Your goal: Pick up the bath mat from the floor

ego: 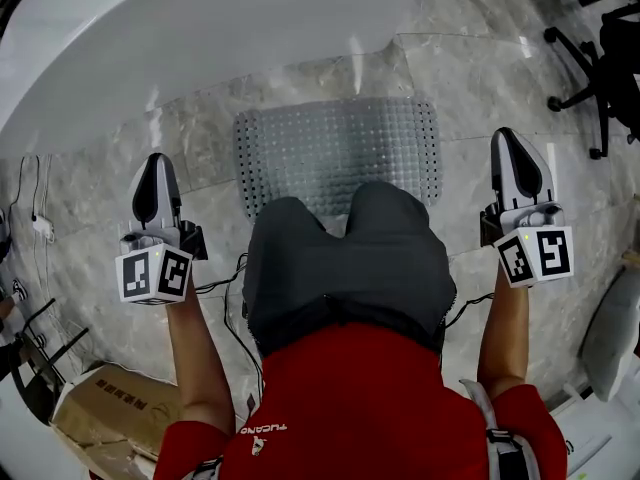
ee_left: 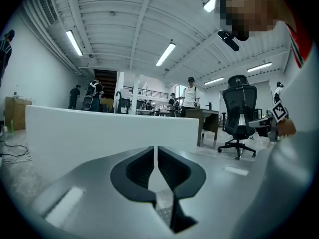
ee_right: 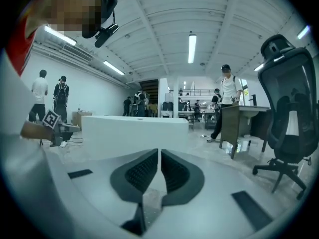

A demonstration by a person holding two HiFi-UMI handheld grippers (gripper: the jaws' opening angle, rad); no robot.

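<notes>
Closed, empty right gripper (ee_right: 158, 152) faces a white block (ee_right: 124, 132).

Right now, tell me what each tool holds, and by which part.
Nothing. The left tool and right tool are shut and empty; the mat lies on the floor.

The bath mat (ego: 335, 153) is lying on the floor (ego: 480, 78) between the left gripper (ego: 155, 160) and the right gripper (ego: 506, 135). A long block (ego: 200, 28) is standing ahead of these 2, an office chair (ego: 600, 78) right of both.
</notes>
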